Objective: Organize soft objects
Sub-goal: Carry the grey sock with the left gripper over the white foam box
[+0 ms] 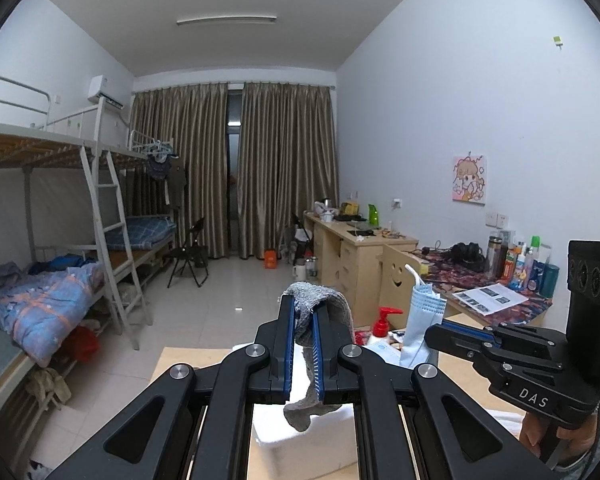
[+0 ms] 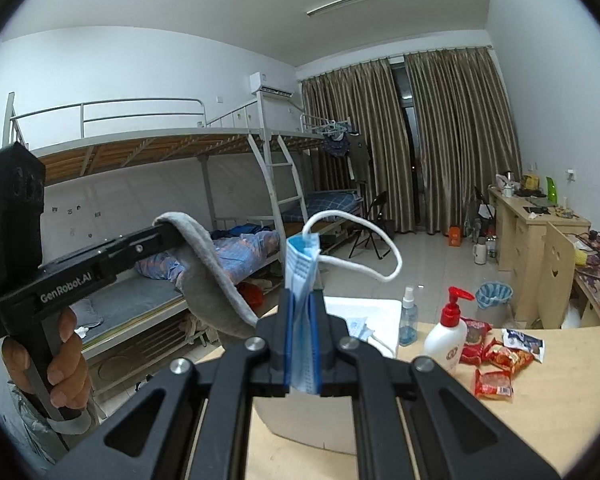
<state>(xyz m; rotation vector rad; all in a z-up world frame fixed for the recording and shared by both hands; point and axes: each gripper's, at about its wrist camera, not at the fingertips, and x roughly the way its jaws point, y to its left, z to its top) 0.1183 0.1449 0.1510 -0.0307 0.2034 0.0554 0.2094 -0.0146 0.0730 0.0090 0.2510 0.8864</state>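
A grey sock [image 1: 336, 300] hangs over and between the blue pads of my left gripper [image 1: 302, 308], which is shut on it; its toe end dangles below the jaws. My right gripper [image 2: 302, 300] is shut on a folded blue face mask [image 2: 300, 264] that stands up from the pads, its white ear loop [image 2: 380, 240] curling to the right. Both grippers are held up side by side above a white box [image 2: 364, 306]. From the right wrist view the left gripper [image 2: 162, 229] shows at left with the sock [image 2: 208, 264] draped over it. The mask [image 1: 420, 320] also shows in the left wrist view.
On the wooden table [image 2: 540, 420] stand a white lotion bottle with a red pump [image 2: 446, 336], a small spray bottle [image 2: 409, 320] and several red snack packets [image 2: 496, 360]. Bunk beds [image 1: 60, 280] line the left wall, desks [image 1: 360, 248] the right. A lined bin [image 2: 494, 296] sits on the floor.
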